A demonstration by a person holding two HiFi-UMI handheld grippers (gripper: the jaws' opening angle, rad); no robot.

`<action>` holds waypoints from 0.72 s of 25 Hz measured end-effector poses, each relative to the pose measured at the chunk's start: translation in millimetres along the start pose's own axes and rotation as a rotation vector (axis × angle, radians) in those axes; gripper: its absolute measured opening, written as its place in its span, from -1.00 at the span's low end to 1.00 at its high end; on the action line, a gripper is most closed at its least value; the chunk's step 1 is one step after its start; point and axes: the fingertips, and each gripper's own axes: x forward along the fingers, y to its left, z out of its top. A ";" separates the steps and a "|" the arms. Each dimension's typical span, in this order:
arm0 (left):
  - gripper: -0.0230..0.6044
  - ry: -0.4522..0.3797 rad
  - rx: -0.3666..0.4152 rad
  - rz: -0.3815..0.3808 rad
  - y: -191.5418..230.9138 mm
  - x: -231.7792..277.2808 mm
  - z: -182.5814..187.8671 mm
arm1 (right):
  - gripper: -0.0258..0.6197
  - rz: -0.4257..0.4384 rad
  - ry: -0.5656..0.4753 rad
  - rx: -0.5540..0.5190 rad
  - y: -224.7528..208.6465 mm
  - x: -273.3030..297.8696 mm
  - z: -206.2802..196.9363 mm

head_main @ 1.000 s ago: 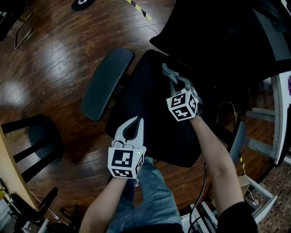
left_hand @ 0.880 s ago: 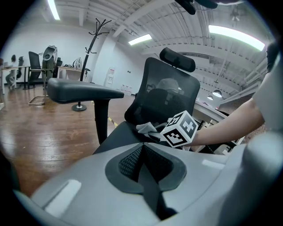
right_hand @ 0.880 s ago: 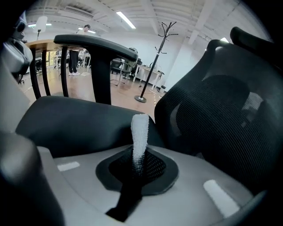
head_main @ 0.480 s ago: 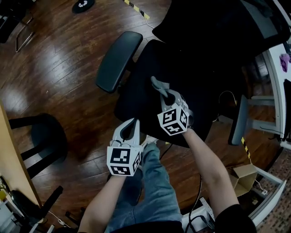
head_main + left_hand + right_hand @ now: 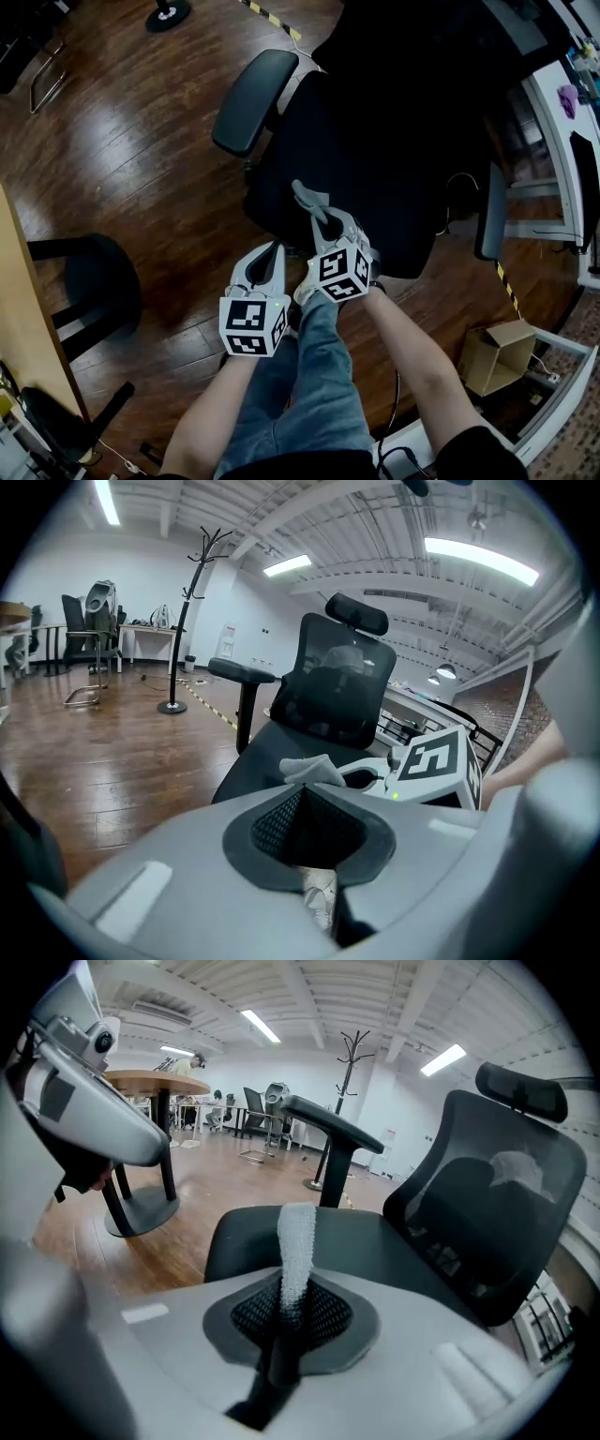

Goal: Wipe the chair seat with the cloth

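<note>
The black office chair seat (image 5: 375, 159) fills the middle of the head view, its left armrest (image 5: 253, 101) sticking out to the left. My right gripper (image 5: 323, 210) is over the seat's front edge, shut on a grey cloth (image 5: 306, 194) whose free end points onto the seat. In the right gripper view the cloth (image 5: 297, 1237) stands up from the shut jaws, with the seat (image 5: 384, 1246) beyond it. My left gripper (image 5: 277, 247) hangs just off the seat's front-left corner, shut and holding nothing. The left gripper view shows the cloth (image 5: 309, 768) and the chair's backrest (image 5: 339, 691).
The floor is dark wood. A black stool (image 5: 89, 277) stands at the left beside a wooden table edge (image 5: 14, 309). A cardboard box (image 5: 495, 354) and a white desk frame (image 5: 558, 141) are at the right. The person's leg (image 5: 309, 394) is below the seat.
My right gripper has pulled the cloth back across the seat, from its middle toward the front edge. The left gripper has stayed near the front-left corner.
</note>
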 end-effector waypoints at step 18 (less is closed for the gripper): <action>-0.91 -0.001 0.005 -0.005 -14.0 -10.8 -15.3 | -0.89 0.058 -0.018 0.047 61.5 -32.6 -10.3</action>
